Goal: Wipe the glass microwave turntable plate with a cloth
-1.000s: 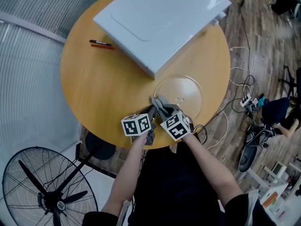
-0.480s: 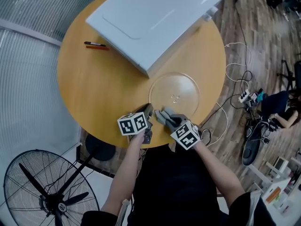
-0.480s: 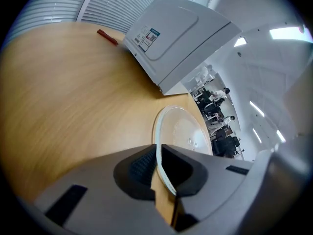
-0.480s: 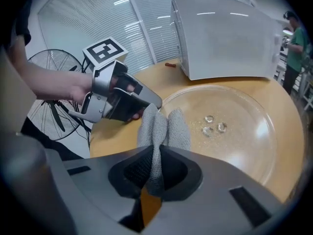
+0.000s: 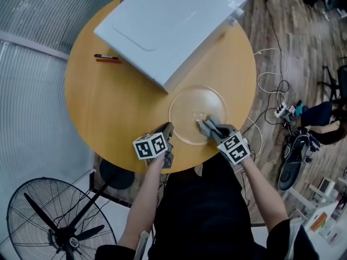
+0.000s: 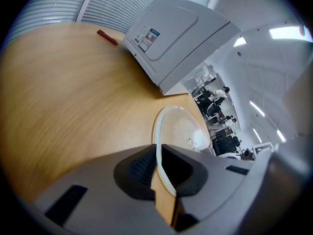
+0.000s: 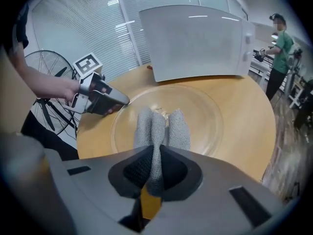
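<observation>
The clear glass turntable plate (image 5: 198, 99) lies flat on the round wooden table (image 5: 108, 107), just in front of the white microwave (image 5: 168, 23). My left gripper (image 5: 167, 130) is shut on the plate's near-left rim; the left gripper view shows the rim (image 6: 161, 131) running between the jaws of the left gripper (image 6: 157, 153). My right gripper (image 5: 212, 128) is shut on a folded grey cloth (image 5: 207, 124), which rests on the plate's near-right part. In the right gripper view the cloth (image 7: 159, 126) sticks out of the right gripper (image 7: 155, 165) onto the glass (image 7: 210, 116).
A red and a black pen (image 5: 107, 58) lie at the table's far left. The table edge runs close behind both grippers. A standing fan (image 5: 54, 221) is on the floor at lower left, with cables (image 5: 265, 80) at the right. A person (image 7: 281, 38) stands far off.
My right gripper has slid the cloth to the right, from the plate's near-left rim beside the left gripper to its near-right part. The left gripper has kept still on the rim.
</observation>
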The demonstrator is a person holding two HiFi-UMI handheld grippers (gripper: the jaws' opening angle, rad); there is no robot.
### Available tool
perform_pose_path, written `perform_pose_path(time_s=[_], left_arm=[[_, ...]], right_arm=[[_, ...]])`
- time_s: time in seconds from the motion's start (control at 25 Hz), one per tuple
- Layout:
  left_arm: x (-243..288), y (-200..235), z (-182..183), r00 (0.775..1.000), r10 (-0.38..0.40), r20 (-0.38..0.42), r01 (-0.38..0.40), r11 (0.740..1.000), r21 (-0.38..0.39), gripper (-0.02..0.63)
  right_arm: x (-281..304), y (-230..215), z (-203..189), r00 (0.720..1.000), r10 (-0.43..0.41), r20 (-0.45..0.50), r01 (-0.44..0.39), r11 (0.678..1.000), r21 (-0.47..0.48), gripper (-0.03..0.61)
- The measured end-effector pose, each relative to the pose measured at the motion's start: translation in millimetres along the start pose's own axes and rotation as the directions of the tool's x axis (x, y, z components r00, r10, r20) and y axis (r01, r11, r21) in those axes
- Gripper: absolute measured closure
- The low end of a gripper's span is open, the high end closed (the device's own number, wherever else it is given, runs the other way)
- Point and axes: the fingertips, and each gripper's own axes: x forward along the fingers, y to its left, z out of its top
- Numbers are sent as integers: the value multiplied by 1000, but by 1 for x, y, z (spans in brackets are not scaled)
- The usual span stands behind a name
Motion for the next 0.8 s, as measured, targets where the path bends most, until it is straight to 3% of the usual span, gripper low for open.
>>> perform_pose_path(time_s=[0.4, 0.8], left_arm=[[1, -2, -1, 1000, -10, -5, 10, 1000, -9, 584], [1, -1, -1, 1000, -8, -5, 8, 1000, -5, 581]], right_arm=[[-2, -93, 43, 985, -159, 61, 154, 985, 73, 538], [36, -106, 108, 972, -226, 72, 225, 974, 24, 545]])
